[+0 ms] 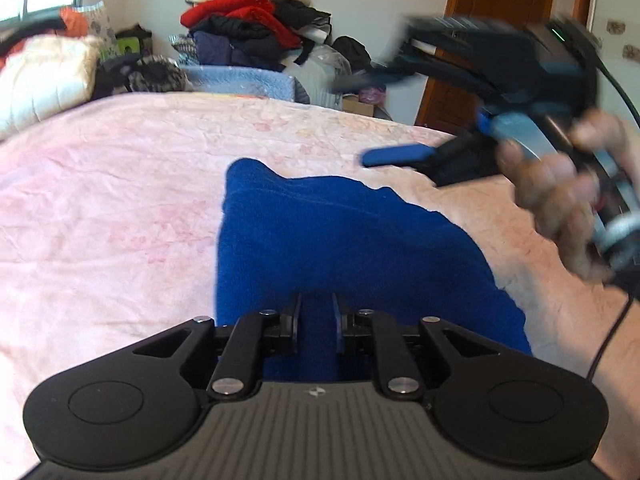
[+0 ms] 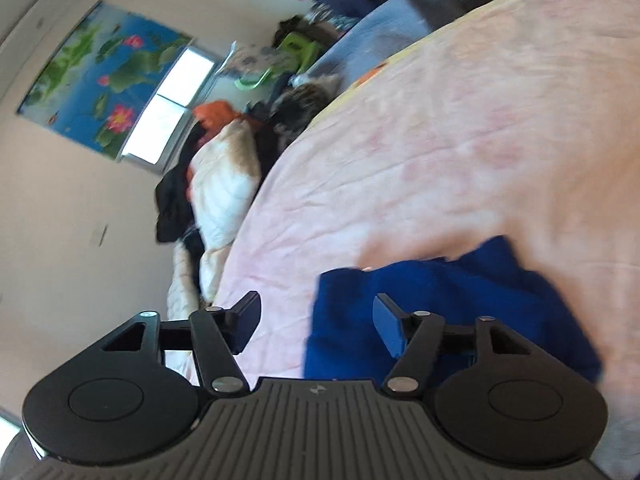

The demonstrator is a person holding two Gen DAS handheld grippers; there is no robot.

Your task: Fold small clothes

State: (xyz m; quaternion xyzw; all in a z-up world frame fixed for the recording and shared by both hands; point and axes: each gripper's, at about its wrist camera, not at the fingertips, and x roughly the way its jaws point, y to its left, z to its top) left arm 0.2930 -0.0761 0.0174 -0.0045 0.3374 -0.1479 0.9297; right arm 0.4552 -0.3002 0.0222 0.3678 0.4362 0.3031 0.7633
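A royal-blue fleece garment (image 1: 340, 232) lies folded on the pink bedspread (image 1: 120, 200). In the left wrist view my left gripper (image 1: 317, 320) hovers over its near edge, jaws a narrow gap apart, with blue cloth showing in the gap but no pinch visible. My right gripper (image 1: 352, 120) is held by a person's hand (image 1: 560, 188) above the garment's far right side, blurred, with its blue fingers spread. In the right wrist view the right gripper (image 2: 318, 324) stands open and empty over the garment's (image 2: 460, 300) left edge.
The pink bedspread (image 2: 440, 140) stretches wide to the left of the garment. A white quilt (image 1: 44, 76) and a tall pile of clothes (image 1: 248, 28) sit beyond the bed's far edge. A wooden door (image 1: 500, 20) stands at the back right.
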